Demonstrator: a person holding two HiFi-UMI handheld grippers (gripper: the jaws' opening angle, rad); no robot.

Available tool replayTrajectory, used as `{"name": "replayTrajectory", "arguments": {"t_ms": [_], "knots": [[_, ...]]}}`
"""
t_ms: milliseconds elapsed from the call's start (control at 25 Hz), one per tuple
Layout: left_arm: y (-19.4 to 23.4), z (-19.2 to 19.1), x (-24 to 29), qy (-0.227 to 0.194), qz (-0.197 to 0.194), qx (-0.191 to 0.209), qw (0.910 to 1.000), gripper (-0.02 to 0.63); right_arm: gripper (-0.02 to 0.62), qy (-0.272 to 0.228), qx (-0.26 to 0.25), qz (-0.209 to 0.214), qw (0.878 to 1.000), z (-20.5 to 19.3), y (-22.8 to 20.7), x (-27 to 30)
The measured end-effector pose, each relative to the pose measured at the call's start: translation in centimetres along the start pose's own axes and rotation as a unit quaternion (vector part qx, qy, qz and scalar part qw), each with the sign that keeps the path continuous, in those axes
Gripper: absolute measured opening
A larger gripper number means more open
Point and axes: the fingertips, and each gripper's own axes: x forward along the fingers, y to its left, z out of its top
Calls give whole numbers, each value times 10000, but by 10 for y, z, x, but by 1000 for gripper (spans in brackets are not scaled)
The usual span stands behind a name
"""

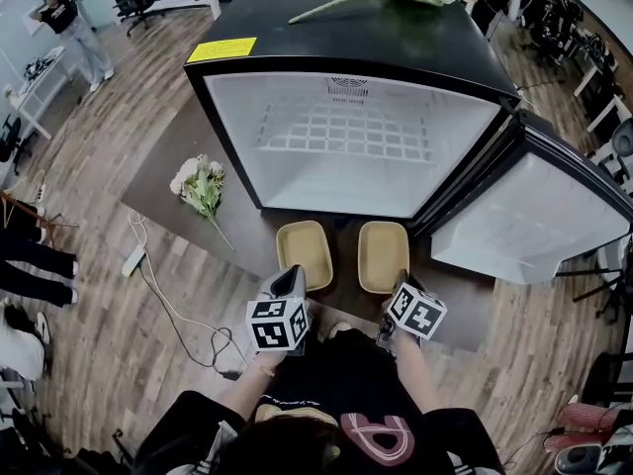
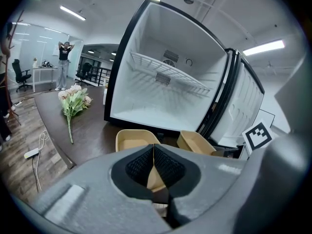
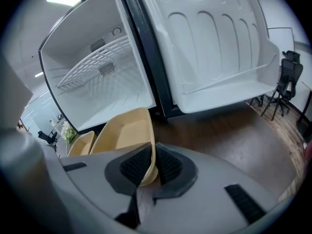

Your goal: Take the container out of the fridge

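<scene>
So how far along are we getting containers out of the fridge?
Mostly done: the black mini fridge stands open, its wire shelf bare. In hand, outside in front of it: the left gripper pinches the left shallow tan plastic container, the right gripper the matching right container. Left: release them once settled on the dark mat.

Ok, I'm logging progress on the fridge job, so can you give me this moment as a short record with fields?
fridge: open, door swung right, only a wire shelf inside
left container: outside, over the mat before the fridge, left claw shut on its rim
right container: beside it, right claw shut on its rim
flowers: on the mat, left of the fridge
</scene>
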Motion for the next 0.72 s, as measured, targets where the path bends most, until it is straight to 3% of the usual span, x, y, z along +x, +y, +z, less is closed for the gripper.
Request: {"name": "replayTrajectory", "arguments": {"t_ms": [720], "knots": [[-1,-8,-5,29,149,-63,9999,12,31,148,-248,-163,9995,-21,-19,5]]}}
